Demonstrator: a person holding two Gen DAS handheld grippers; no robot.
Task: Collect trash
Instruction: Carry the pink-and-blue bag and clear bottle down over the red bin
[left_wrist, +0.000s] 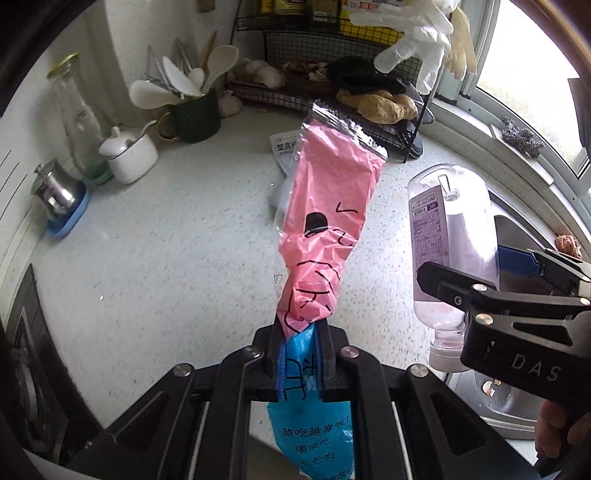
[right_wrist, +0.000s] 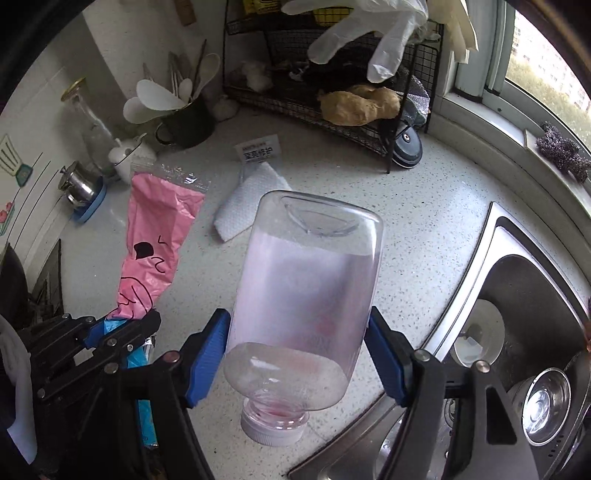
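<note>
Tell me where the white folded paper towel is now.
In the right wrist view, the white folded paper towel lies on the speckled countertop, just beyond the clear plastic bottle, in front of a small white printed packet.

A home kitchen: a speckled white stone tabletop (right_wrist: 424, 229) runs beside a stainless steel sink (right_wrist: 524, 295) holding a round steel bowl (right_wrist: 545, 406). At the back stand a dark green mug of white plastic spoons and rice paddles (left_wrist: 192, 110), a small white lidded ceramic pot (left_wrist: 129, 151) and a tall clear glass jar (left_wrist: 75, 110). A black wire corner rack (right_wrist: 332, 99) has translucent rubber gloves (right_wrist: 369, 33) draped over it, next to a window (right_wrist: 546, 55)
</note>
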